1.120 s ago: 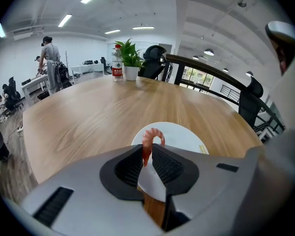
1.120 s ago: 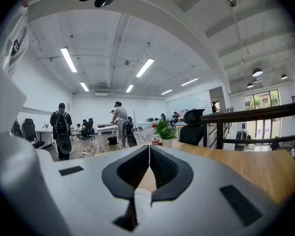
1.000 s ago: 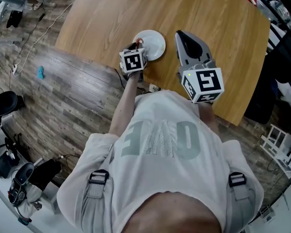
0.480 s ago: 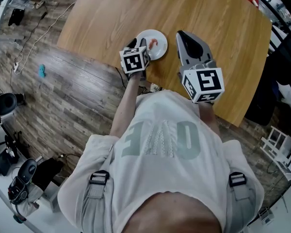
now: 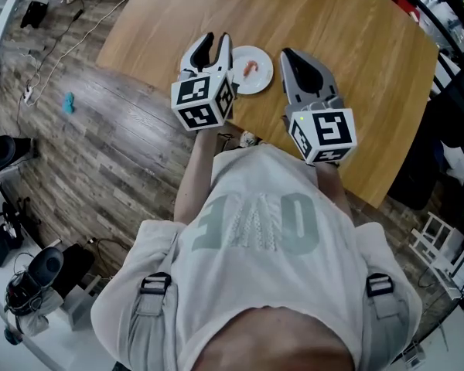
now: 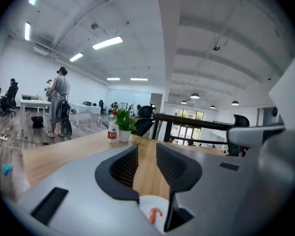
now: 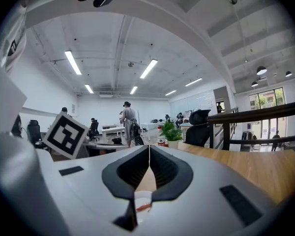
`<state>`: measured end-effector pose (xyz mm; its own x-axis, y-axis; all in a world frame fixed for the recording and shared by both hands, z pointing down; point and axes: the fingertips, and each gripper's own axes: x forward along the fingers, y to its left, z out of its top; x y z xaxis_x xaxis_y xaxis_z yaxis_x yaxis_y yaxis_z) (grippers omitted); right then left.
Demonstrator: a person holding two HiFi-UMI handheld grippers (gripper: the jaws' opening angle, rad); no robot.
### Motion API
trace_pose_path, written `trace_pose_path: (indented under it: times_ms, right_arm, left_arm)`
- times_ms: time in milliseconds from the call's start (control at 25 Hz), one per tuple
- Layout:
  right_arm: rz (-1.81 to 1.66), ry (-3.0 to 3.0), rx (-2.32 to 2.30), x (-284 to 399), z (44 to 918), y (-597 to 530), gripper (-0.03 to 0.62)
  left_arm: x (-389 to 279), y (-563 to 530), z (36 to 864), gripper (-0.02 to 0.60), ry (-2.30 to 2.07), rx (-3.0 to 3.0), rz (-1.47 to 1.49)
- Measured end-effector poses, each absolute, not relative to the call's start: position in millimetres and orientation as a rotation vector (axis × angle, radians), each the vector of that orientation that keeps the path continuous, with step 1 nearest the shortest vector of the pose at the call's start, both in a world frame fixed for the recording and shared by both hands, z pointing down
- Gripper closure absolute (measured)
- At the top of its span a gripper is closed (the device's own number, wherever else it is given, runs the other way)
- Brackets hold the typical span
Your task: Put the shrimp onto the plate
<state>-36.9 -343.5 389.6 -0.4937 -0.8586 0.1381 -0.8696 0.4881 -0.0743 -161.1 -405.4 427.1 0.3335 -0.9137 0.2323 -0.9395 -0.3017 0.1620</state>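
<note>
A small pink shrimp [image 5: 250, 67] lies on a white plate [image 5: 260, 81] near the front edge of the wooden table [image 5: 332, 14]. My left gripper [image 5: 216, 42] is raised just left of the plate, open, with nothing between its jaws. In the left gripper view the gripper [image 6: 146, 149] looks over the plate [image 6: 146, 203] and the shrimp [image 6: 155, 214] below. My right gripper [image 5: 288, 54] hovers just right of the plate, shut and empty. Through the right gripper's [image 7: 149, 151] lower gap the plate [image 7: 142, 198] and shrimp [image 7: 143, 207] show.
A potted plant [image 6: 123, 125] and a bottle [image 6: 112, 128] stand at the table's far end. The table's front edge runs just behind both grippers. On the floor to the left lie cables and a small blue thing [image 5: 67, 103]. People stand in the background.
The left gripper opened, leaving the shrimp on the plate, then rose and drew back to the left of it. The right gripper stayed put.
</note>
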Motion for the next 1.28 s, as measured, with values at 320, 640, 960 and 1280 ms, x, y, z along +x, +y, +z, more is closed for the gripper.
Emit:
trace_pose_path:
  times_ms: [320, 640, 960, 1280]
  right_arm:
    - [0.190, -2.670, 1.521, -43.4, 385.2, -340.0, 0.572]
    - [0.162, -2.678, 1.506, -50.3, 381.2, -338.9, 0.572]
    - [0.136, -2.608, 1.486, -51.1, 392.4, -341.3, 0.574]
    - [0.118, -2.633, 1.447, -58.0, 391.0, -337.4, 0.574]
  left_arm:
    - [-159.1, -363.2, 308.1, 0.555, -1.913, 2.688, -0.204]
    - [-172.0, -353.1, 301.3, 0.571, -1.999, 2.664, -0.204]
    - [-175.3, -355.3, 304.6, 0.571, -2.006, 2.642, -0.190]
    - [-181.8, -349.7, 298.9, 0.571, -2.037, 2.645, -0.194]
